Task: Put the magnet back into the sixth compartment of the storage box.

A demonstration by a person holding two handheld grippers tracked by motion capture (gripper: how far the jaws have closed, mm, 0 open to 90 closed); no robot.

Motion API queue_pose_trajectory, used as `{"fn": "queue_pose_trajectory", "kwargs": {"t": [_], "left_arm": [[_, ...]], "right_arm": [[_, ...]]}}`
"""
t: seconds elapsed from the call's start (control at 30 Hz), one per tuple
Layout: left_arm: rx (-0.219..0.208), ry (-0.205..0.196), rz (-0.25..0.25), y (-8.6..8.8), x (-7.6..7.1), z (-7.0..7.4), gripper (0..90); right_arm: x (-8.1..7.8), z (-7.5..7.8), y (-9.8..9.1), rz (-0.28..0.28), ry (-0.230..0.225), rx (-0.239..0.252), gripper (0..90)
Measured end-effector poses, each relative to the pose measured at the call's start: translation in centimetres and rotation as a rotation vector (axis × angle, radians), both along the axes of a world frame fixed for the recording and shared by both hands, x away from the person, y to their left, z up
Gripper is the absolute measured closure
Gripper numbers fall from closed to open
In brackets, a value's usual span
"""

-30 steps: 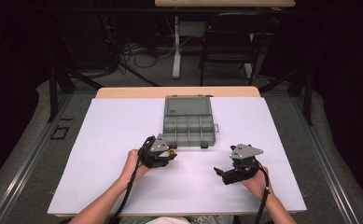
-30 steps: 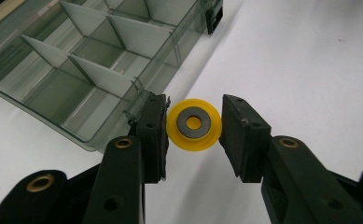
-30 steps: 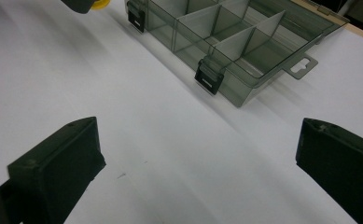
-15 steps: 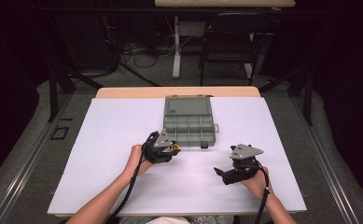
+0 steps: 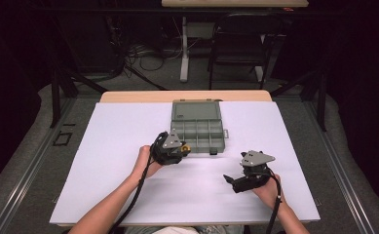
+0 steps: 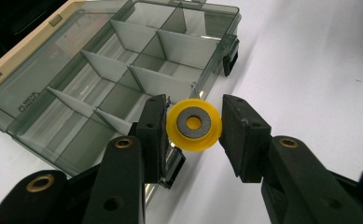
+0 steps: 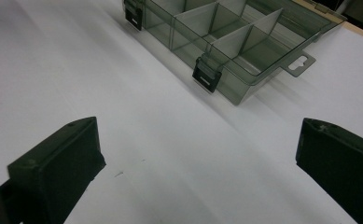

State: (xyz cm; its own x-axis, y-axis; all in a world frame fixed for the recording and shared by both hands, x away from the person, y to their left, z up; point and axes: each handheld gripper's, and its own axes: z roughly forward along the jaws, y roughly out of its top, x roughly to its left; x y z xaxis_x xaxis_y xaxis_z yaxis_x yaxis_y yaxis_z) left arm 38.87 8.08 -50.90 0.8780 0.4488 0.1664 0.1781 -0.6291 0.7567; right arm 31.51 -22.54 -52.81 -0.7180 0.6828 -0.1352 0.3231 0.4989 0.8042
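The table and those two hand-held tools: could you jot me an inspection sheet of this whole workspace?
Surface: white sheet over a wooden table, bare apart from the job's things.
Job's things: open grey compartment box, compartments look empty; yellow wheel at its near edge.
Clutter: nothing seen.
Grippers: left tool shut on the yellow wheel; right tool open, low over the sheet.
Cables: one trails from each tool toward the person.
Surroundings: dark room, chair and floor cables behind.

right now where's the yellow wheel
The yellow wheel sits between the left tongs, held at the near edge of the open compartment box, left of table centre in the high view.
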Motion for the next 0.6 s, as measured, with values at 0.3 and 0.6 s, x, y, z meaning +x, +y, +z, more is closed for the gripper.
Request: {"fn": "queue_pose_trajectory", "kwargs": {"t": [0.3,0.6], "left_arm": [[-0.011,-0.008,0.003,-0.2,0.9,0.4,62.1],[-0.017,-0.008,0.009,-0.4,1.7,0.6,62.1]], "right_arm": [[0.0,0.0,0.0,0.002,0.003,-0.003,0.0],[0.0,0.0,0.0,0.002,0.002,-0.004,0.0]]}}
